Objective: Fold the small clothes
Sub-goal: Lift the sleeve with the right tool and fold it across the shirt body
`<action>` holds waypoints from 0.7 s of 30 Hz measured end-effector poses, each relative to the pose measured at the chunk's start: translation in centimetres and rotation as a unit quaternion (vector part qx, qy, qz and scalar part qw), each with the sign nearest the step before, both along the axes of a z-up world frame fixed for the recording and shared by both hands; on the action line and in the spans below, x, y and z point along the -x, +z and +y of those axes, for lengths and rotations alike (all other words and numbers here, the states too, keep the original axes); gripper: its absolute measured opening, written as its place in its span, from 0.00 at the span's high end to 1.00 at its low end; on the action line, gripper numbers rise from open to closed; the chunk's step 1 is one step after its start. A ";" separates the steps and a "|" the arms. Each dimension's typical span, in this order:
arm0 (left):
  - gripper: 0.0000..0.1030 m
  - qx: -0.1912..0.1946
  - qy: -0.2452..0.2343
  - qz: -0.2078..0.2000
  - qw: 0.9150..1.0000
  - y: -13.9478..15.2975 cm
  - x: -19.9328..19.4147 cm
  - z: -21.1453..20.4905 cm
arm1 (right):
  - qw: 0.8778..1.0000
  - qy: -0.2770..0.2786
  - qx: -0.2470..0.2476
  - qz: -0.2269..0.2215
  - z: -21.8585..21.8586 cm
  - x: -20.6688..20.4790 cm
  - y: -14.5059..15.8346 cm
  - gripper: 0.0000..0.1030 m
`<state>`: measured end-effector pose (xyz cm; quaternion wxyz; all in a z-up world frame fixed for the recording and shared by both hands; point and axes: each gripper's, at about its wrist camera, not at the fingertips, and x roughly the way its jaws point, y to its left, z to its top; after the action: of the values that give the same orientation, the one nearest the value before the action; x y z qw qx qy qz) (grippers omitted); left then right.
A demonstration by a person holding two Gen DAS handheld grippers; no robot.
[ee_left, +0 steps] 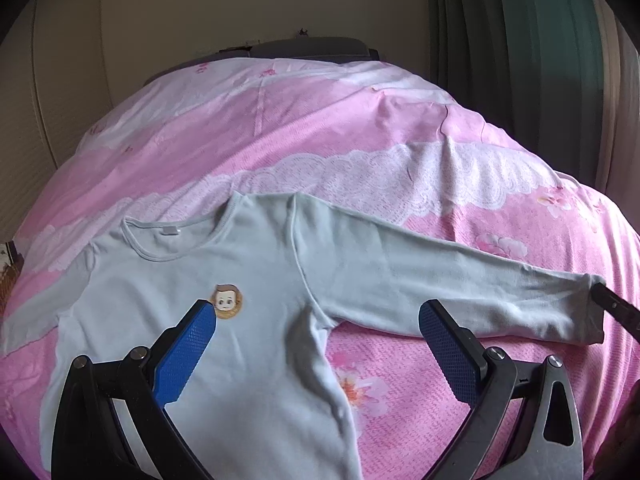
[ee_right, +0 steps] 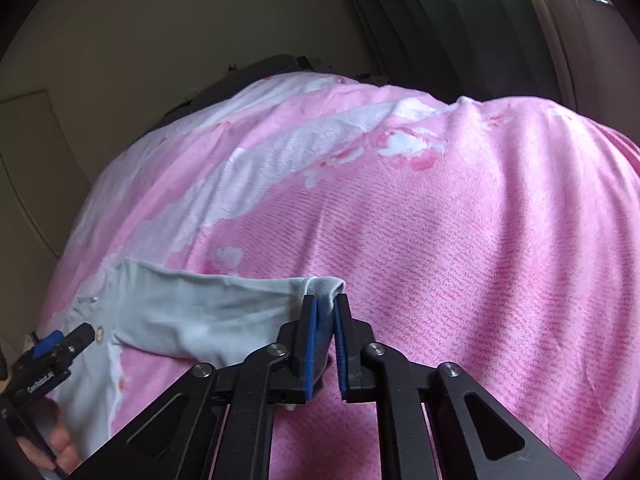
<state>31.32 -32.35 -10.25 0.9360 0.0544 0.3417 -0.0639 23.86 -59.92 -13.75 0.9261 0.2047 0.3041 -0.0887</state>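
Note:
A pale blue long-sleeved child's shirt [ee_left: 256, 280] lies flat, front up, on a pink bedspread [ee_left: 320, 128], with a small face patch [ee_left: 227, 301] on the chest. Its one sleeve [ee_left: 440, 272] stretches out to the right. My left gripper [ee_left: 318, 316] is open and hovers above the shirt's armpit area. My right gripper [ee_right: 326, 300] is shut on the sleeve cuff [ee_right: 324, 284] and holds it a little off the bedspread; its tip shows at the cuff in the left wrist view [ee_left: 612, 304]. The left gripper also shows at the lower left of the right wrist view [ee_right: 60, 344].
The pink floral bedspread with white lace bands [ee_left: 400, 172] covers the whole bed. A dark headboard [ee_left: 308, 46] and a beige wall stand behind it. Green curtains [ee_left: 520, 60] hang at the right. A bedside edge shows at far left [ee_left: 8, 268].

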 end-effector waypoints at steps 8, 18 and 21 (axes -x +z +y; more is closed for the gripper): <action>0.00 0.002 0.013 -0.010 1.000 2.5 0.8 3.8 | 0.999 0.006 0.035 -0.011 2.7 0.7 4.0 0.92; 0.00 0.015 0.059 -0.011 0.998 4.4 1.0 13.0 | 0.996 0.059 0.069 -0.018 11.3 -2.2 9.0 0.92; 0.00 0.019 0.075 -0.009 0.997 4.6 0.7 16.0 | 0.994 0.078 0.075 -0.017 14.4 -4.0 9.9 0.92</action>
<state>30.65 -16.30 -5.66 0.9420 0.0111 0.3354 0.0001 27.84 -45.51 -3.85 0.9481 0.1114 0.2957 -0.0349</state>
